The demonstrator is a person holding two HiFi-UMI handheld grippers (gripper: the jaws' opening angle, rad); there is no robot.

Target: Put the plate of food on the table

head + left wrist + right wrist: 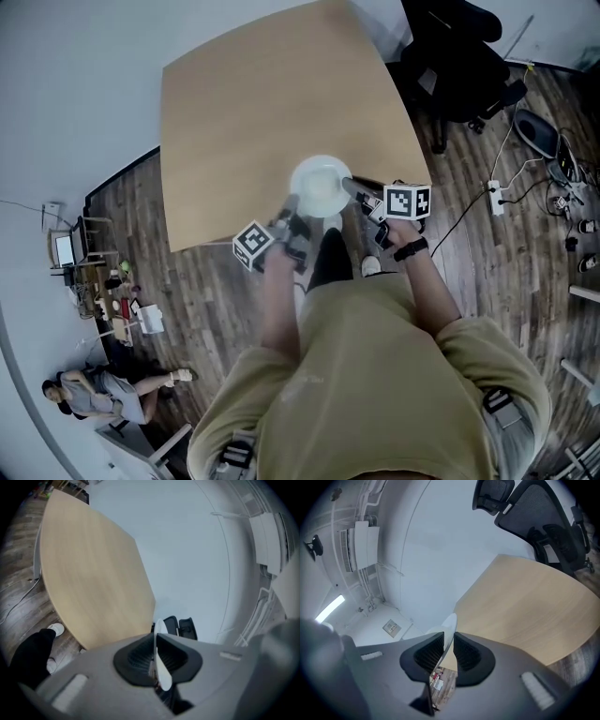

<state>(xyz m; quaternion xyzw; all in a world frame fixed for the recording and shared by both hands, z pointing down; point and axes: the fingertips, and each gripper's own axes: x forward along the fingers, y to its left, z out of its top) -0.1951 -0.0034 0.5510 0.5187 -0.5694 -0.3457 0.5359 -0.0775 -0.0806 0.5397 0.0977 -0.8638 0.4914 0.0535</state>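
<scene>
— Dark wooden planks cover the floor of this room, and on them stands the light-brown wooden counter (253, 122). How far is the work?

— I think it is close to the end, but not finished. The round white plate (319, 187) is over the near edge of the counter, just in front of the person. Both tools hold it by the rim. The left hand-held gripper (292, 222) is clamped on the rim at the person's left, and the right hand-held gripper (352, 186) is clamped on the opposite side. In each gripper view the thin white rim passes between the two ribbed black pads.

— Does the plate already rest on the wood?

— I cannot tell if the bottom touches. What is left, in my judgement, is to set it down fully and to let go on both sides.

— Is food on it?

— From above it looks only white; I cannot make out any food.

— Any brand or writing?

— No readable words. Only black-and-white square markers on the cubes of the grippers.
</scene>
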